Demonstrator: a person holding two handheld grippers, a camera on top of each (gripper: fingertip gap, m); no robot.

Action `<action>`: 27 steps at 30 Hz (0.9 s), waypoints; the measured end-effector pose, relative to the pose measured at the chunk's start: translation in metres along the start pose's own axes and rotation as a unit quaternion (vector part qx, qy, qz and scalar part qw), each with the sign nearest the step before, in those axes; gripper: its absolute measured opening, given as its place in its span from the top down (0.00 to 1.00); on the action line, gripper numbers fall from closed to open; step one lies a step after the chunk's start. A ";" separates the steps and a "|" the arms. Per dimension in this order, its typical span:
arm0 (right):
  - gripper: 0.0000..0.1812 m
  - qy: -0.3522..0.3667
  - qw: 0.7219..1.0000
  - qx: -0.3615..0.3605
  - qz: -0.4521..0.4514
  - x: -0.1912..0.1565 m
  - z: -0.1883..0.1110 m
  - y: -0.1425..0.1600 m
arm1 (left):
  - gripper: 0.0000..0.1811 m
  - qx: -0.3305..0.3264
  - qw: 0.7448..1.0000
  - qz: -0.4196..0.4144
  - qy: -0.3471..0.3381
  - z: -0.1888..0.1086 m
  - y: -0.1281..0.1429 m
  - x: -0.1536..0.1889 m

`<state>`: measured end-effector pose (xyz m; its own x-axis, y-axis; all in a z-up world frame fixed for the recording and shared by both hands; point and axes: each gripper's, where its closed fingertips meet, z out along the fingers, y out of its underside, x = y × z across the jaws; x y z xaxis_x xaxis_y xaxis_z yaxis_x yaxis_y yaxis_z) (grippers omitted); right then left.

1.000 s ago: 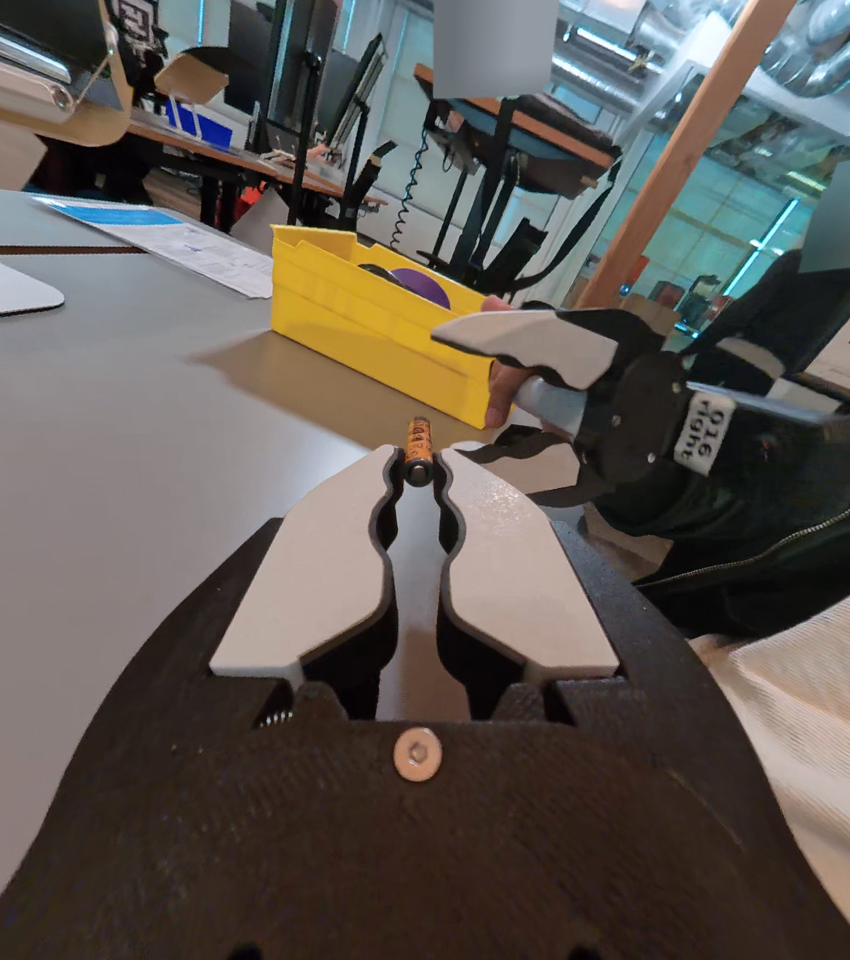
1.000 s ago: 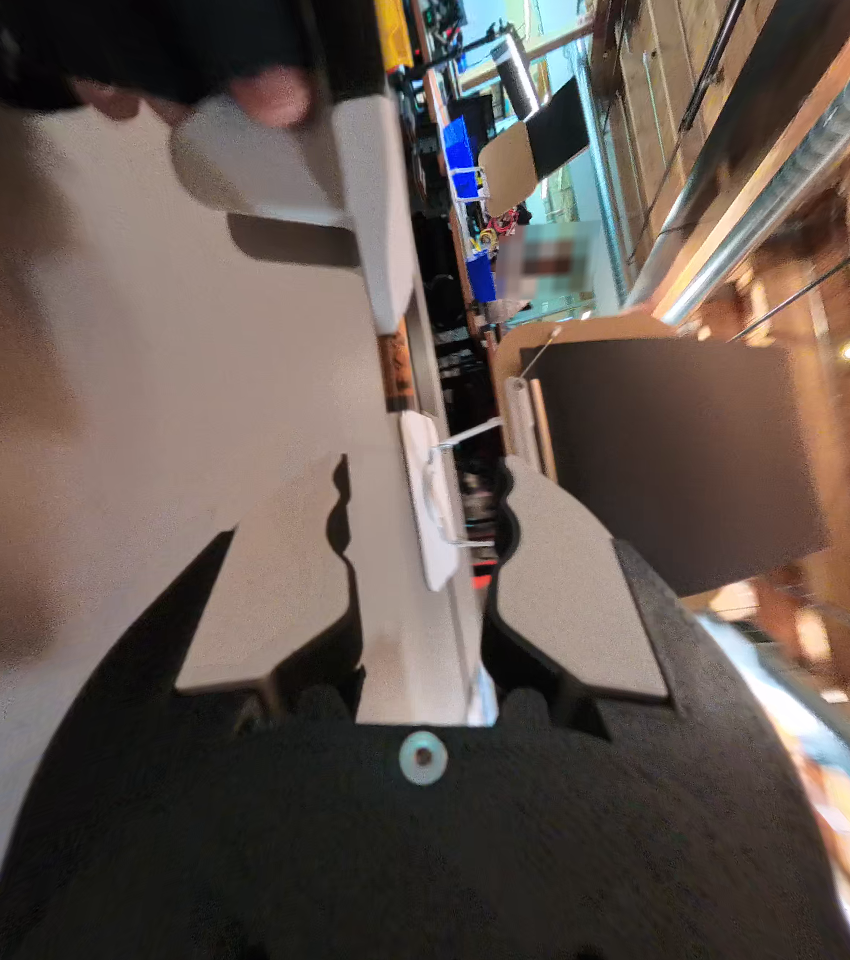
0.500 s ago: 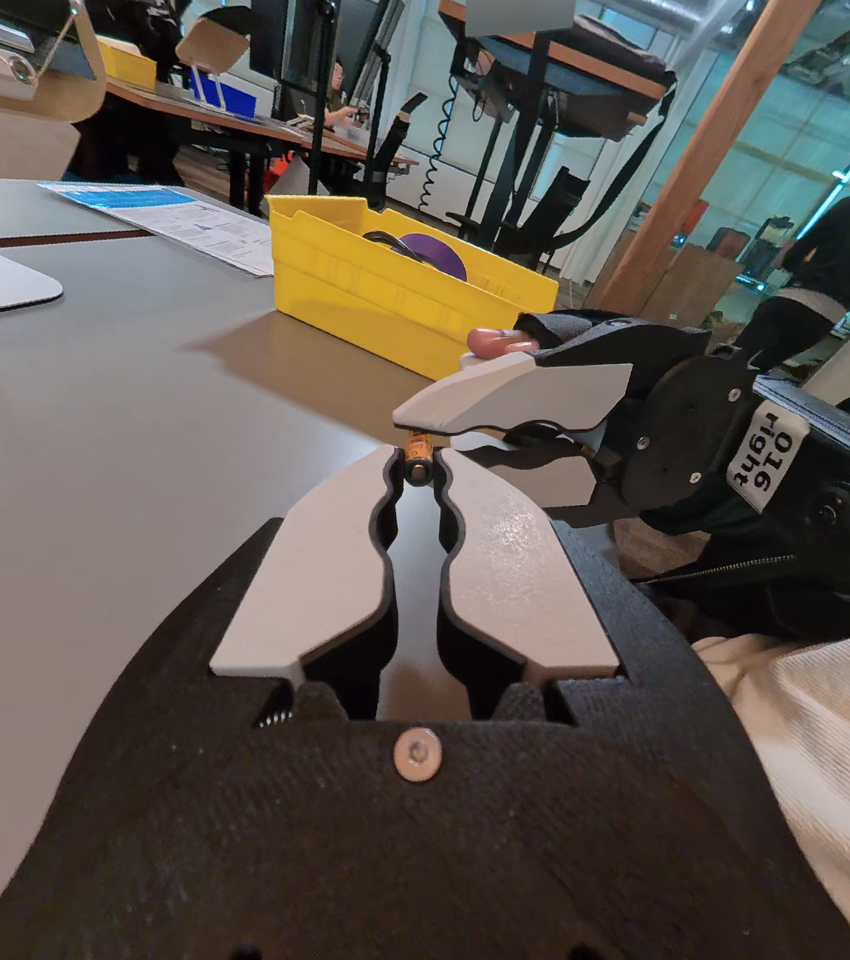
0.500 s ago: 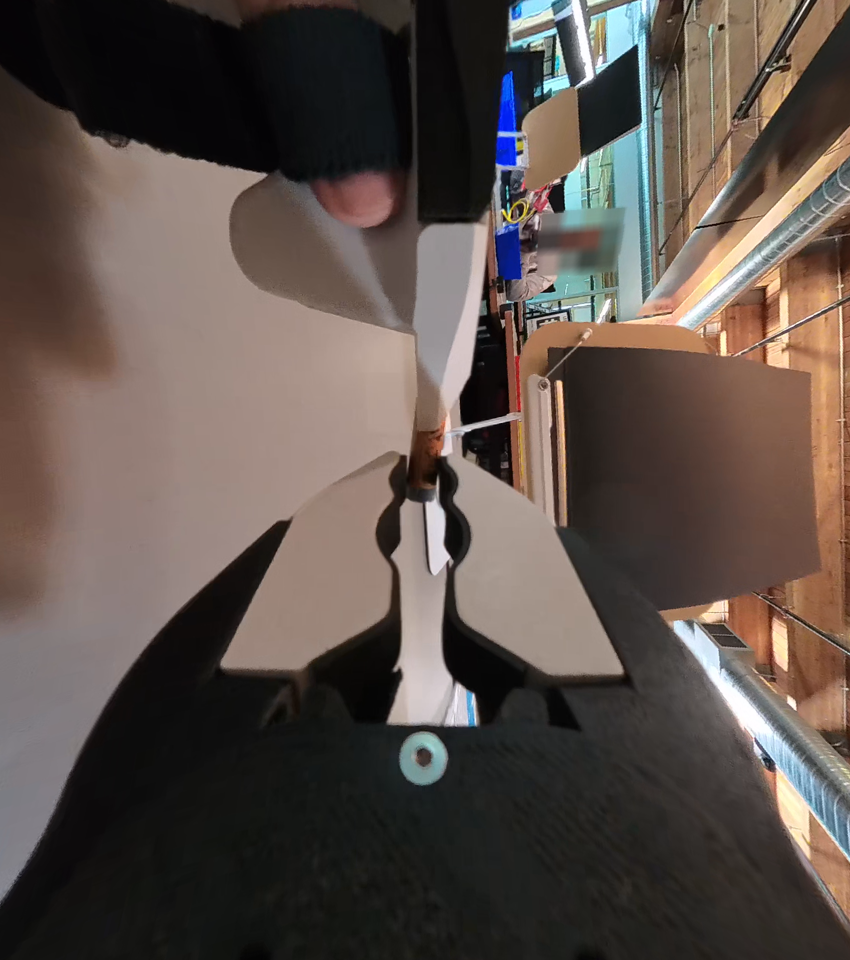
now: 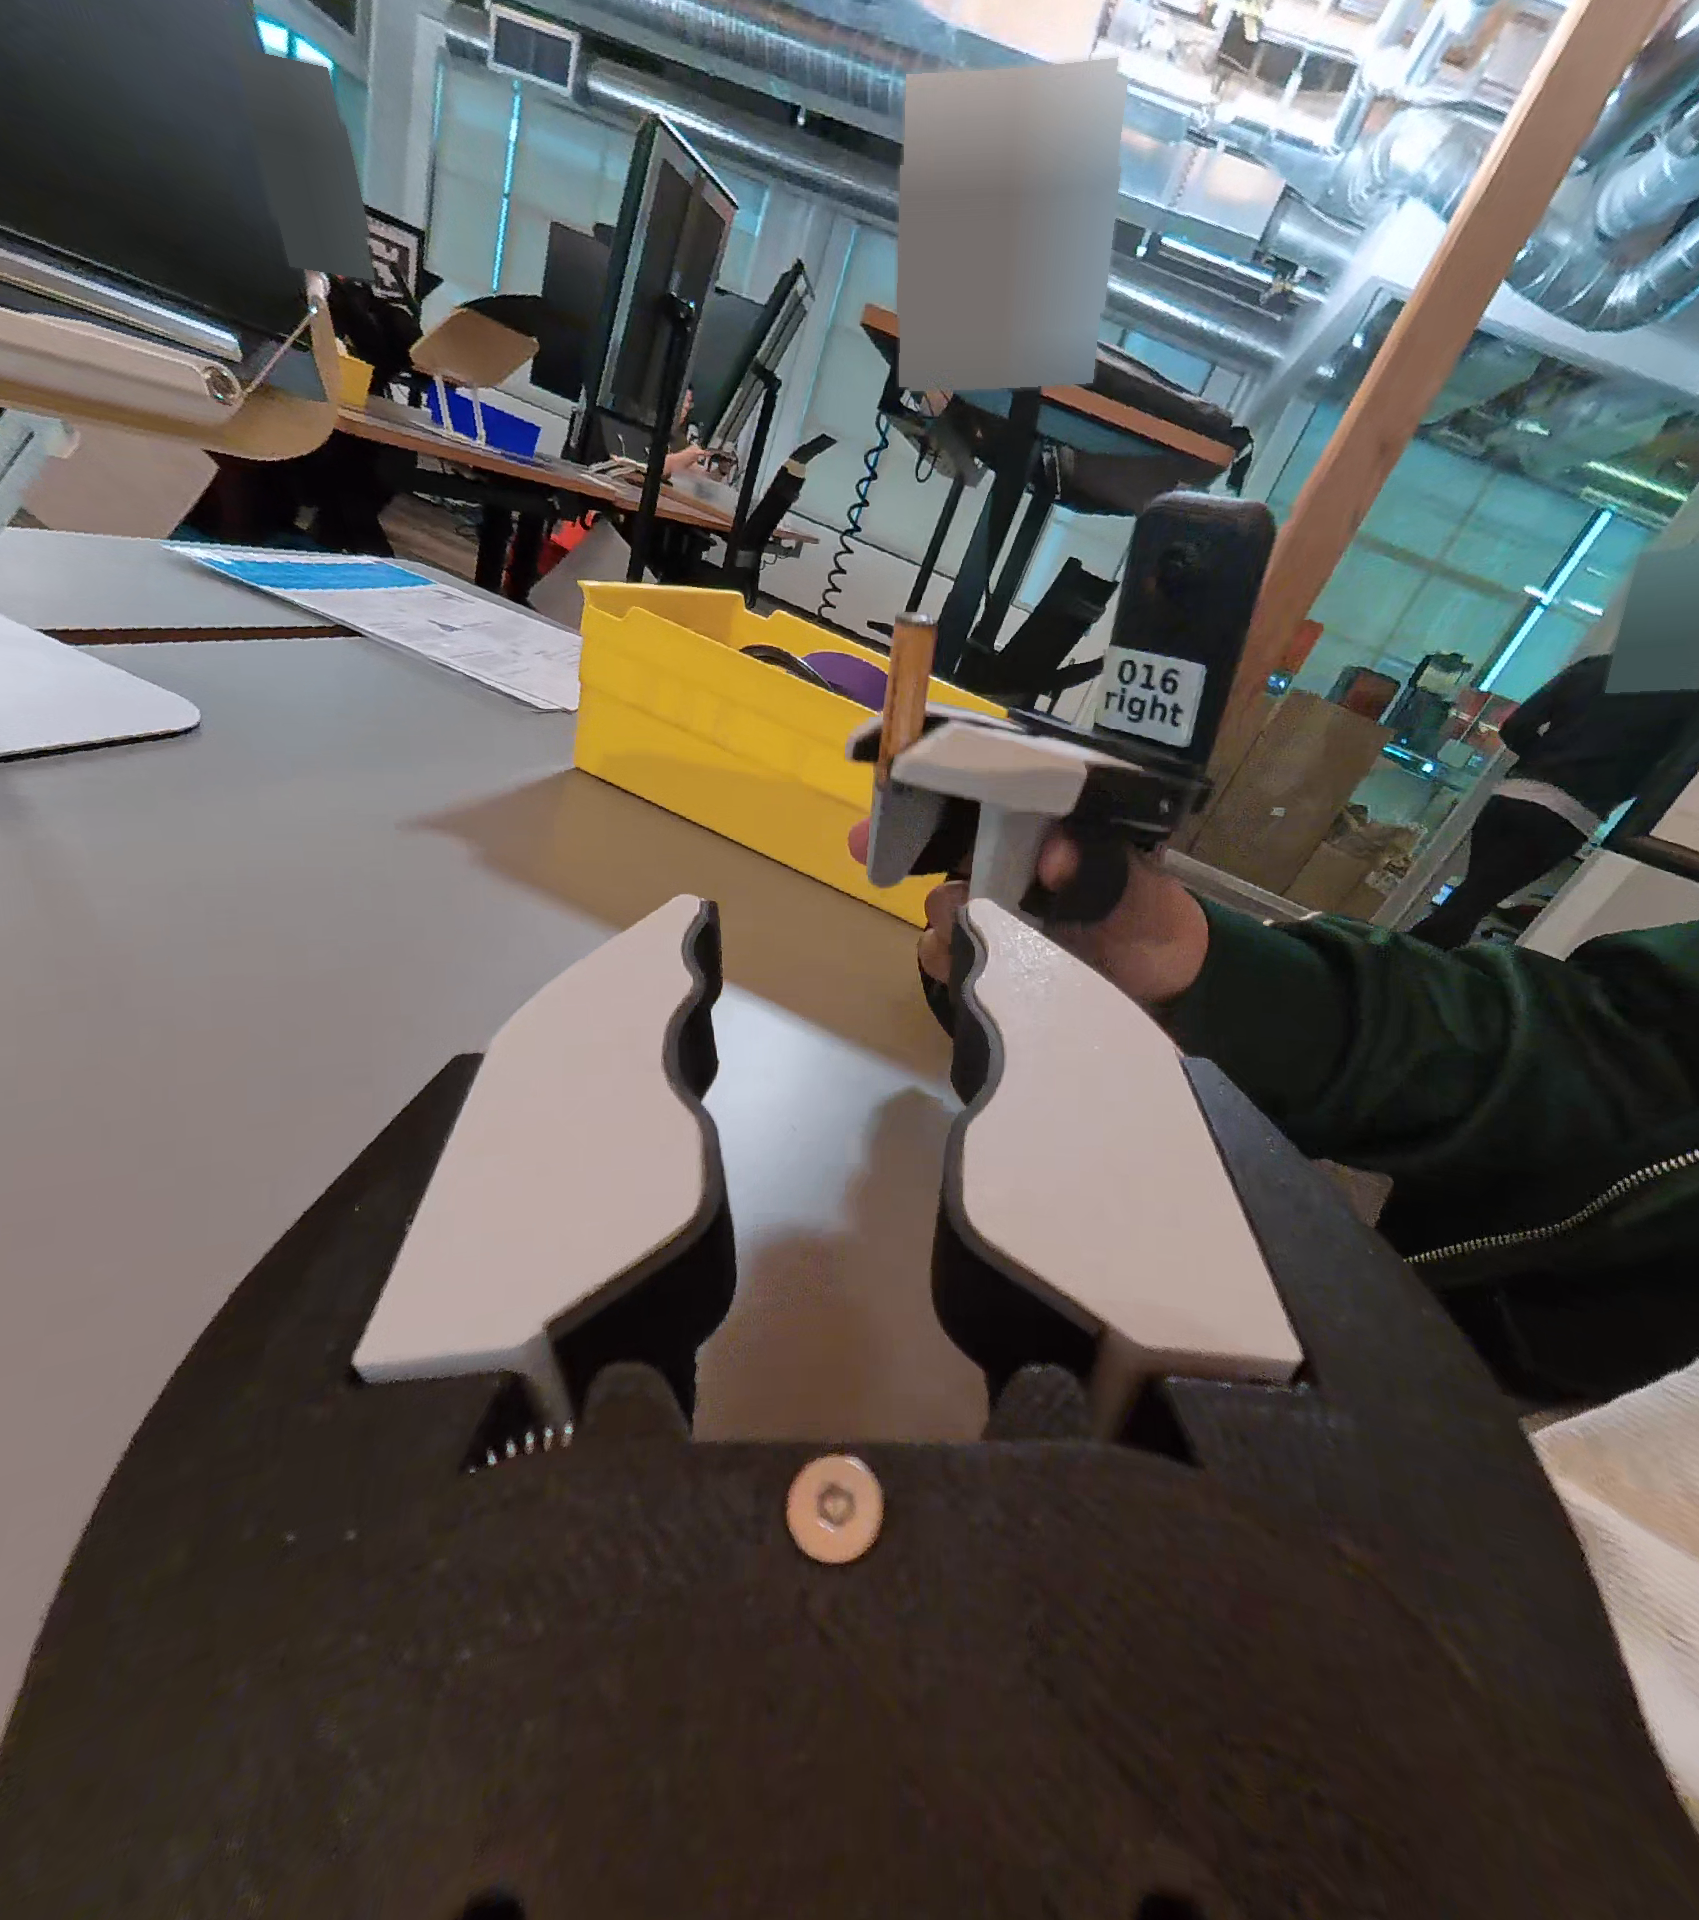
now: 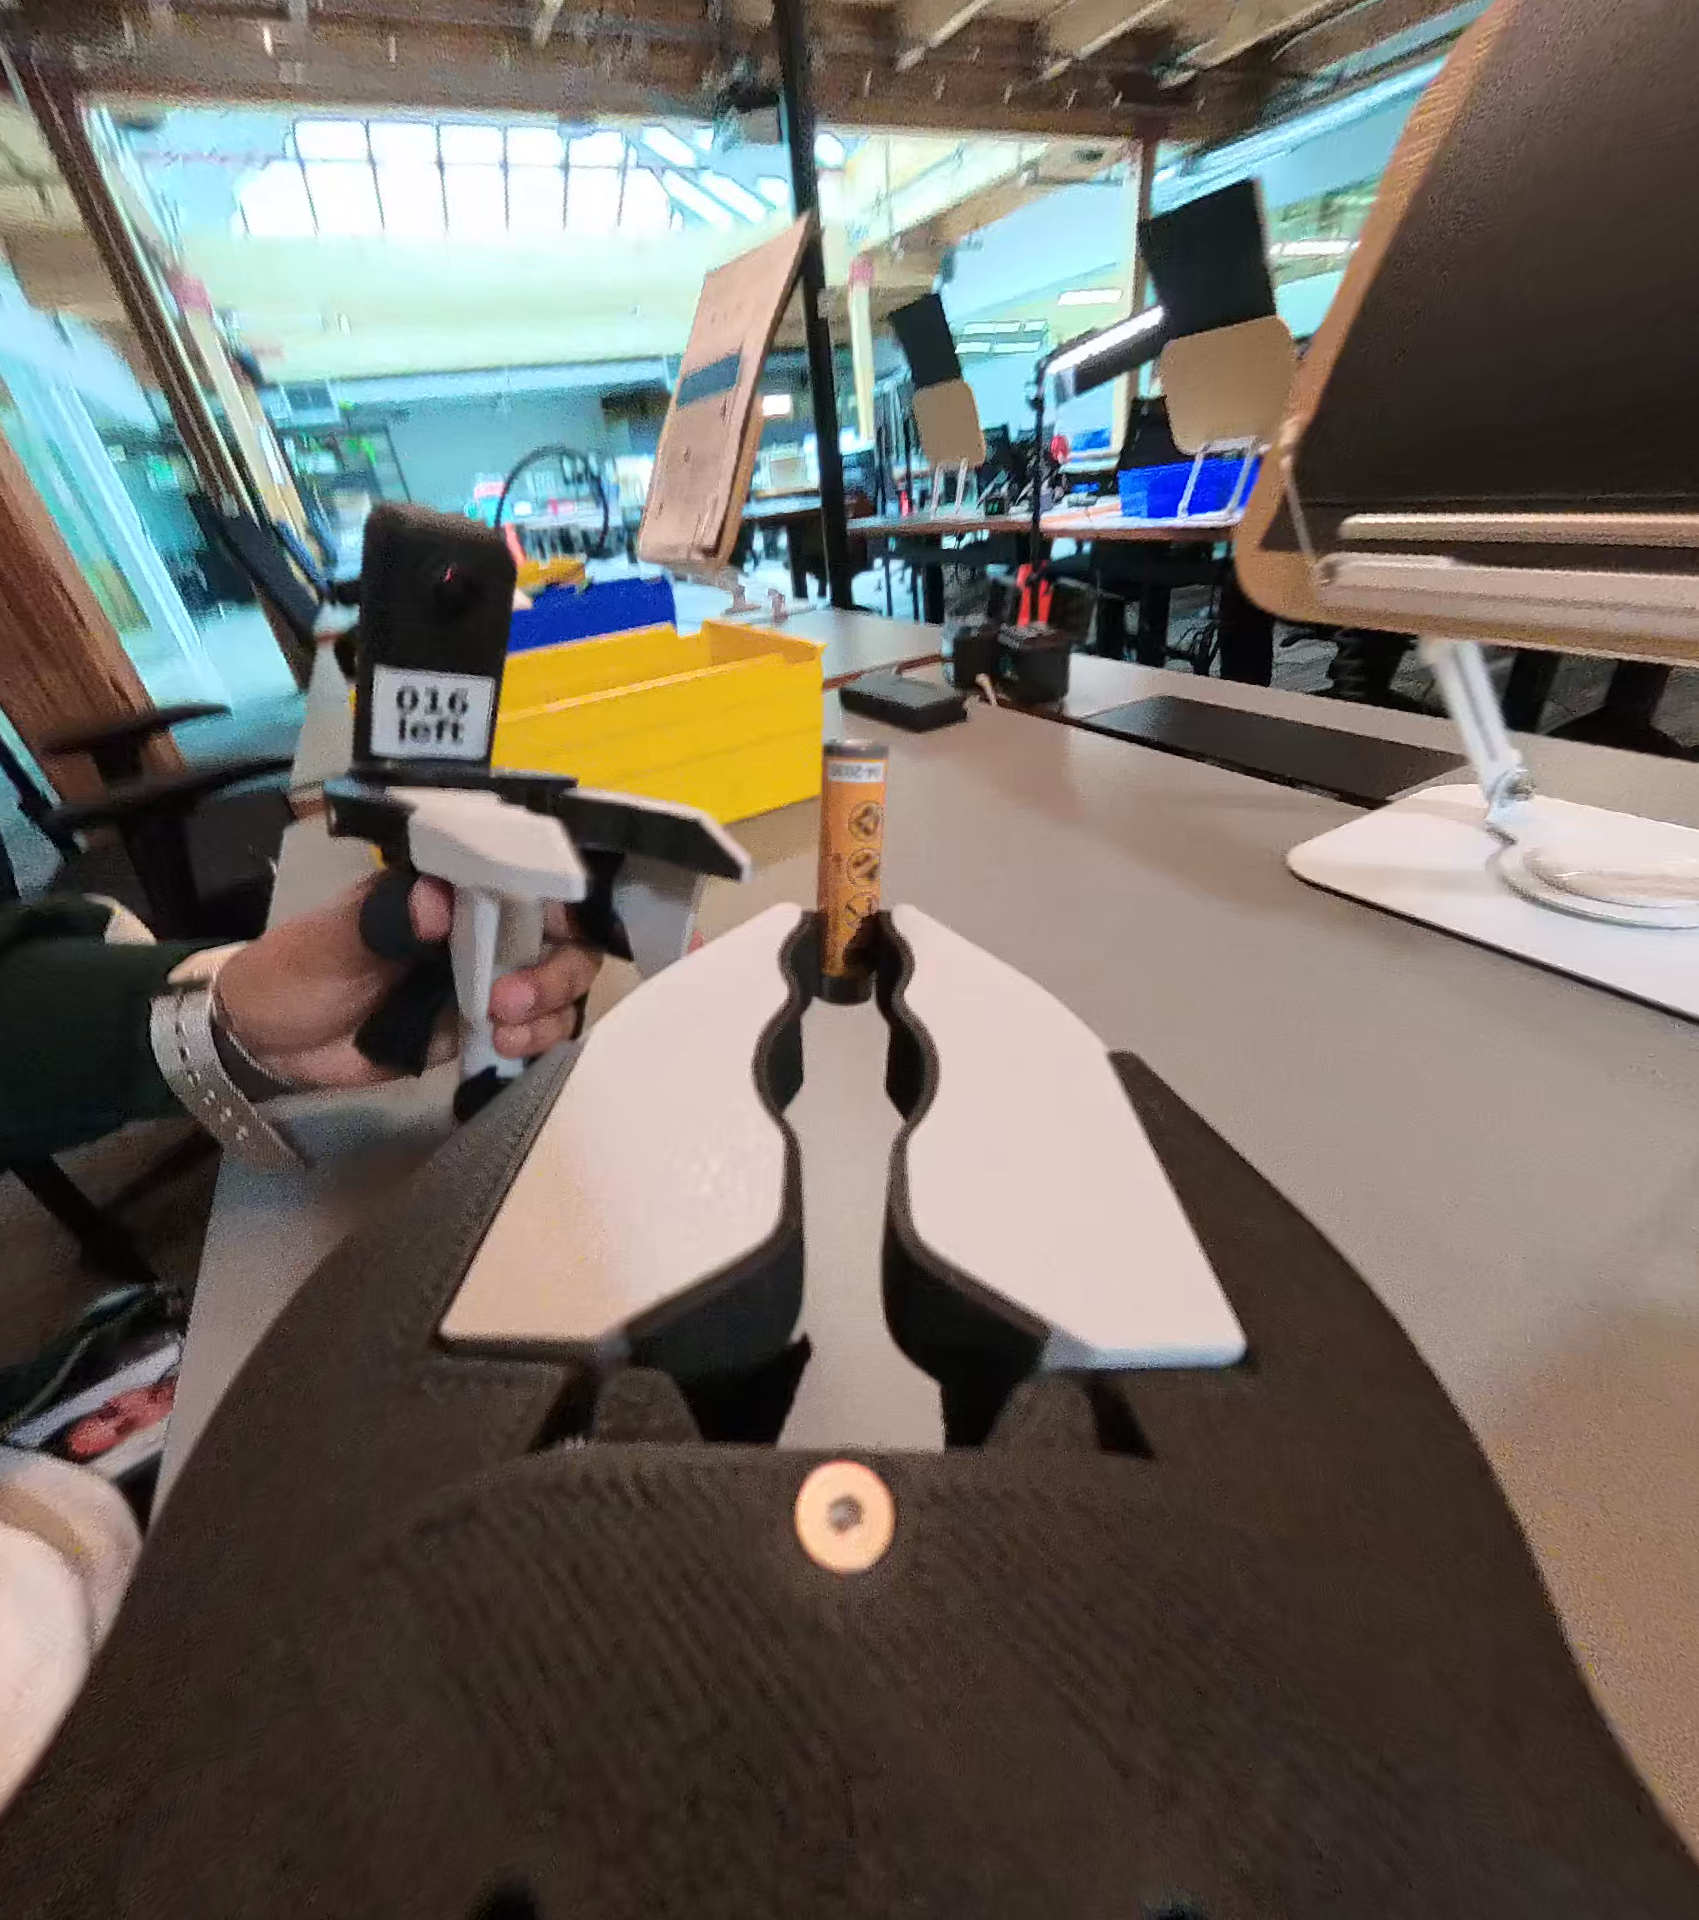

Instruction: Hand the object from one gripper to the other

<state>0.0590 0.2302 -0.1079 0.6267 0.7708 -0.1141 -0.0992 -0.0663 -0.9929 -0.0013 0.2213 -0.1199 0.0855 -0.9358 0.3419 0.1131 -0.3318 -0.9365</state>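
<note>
Battery [image 6: 850, 868], orange, upright, black base pinched in our right gripper [image 6: 847, 940].
Left gripper [image 5: 834, 940] spread apart, empty; its view shows purple item [image 5: 843, 670] inside yellow bin [image 5: 710, 727].

Battery [image 6: 850, 862] upright between right gripper [image 6: 847, 940] tips, above table [image 6: 1240, 1039]; left gripper [image 5: 834, 935] alongside, apart; bin [image 5: 720, 727] on table behind both.

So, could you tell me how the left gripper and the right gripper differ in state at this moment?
The left gripper stands open with nothing between its fingers, while the right gripper is shut on the orange battery. The battery stands upright at the right gripper's fingertips; the left gripper's gap shows only the grey table. Both share pale grey fingers on black bodies and are hand-held above the table.
</note>
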 end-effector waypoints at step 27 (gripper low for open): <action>0.94 0.301 0.930 0.098 0.187 0.153 -0.272 -0.111 | 0.83 -0.092 0.995 0.025 0.014 0.011 0.030 0.004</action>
<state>0.3763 0.1826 -0.0250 0.8336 0.2195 -0.5069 -0.4987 -0.0956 -0.8615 0.0129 0.2086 -0.1455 0.0592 -0.9539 0.2942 -0.0747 -0.2981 -0.9516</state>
